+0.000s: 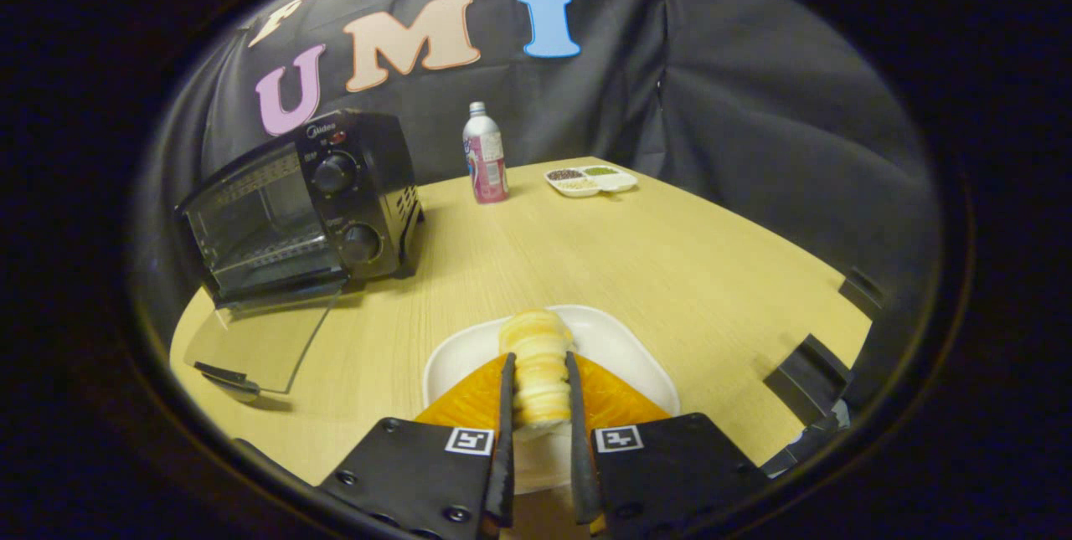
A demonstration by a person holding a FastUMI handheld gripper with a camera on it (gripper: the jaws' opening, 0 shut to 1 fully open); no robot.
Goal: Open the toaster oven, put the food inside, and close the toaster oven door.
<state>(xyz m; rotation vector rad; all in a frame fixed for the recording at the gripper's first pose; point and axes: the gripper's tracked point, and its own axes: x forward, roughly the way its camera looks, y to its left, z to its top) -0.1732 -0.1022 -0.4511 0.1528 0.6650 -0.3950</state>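
Note:
A pale yellow ridged pastry (536, 364) lies between my two fingers, over a white plate (624, 347) on the wooden table. My gripper (538, 385) is shut on it, both orange-backed fingers (506, 406) pressing its sides. The black toaster oven (310, 197) stands beyond the fingers to the left. Its glass door (264, 339) is folded down flat onto the table, with the handle (219, 374) at the near end. The oven's rack shows inside the open cavity.
A pink and white bottle (485, 156) stands at the back of the table, right of the oven. A small divided dish (591, 180) with seeds sits further right. Black clamps (808, 368) grip the table's right edge. The bare tabletop (586, 247) lies between plate and oven.

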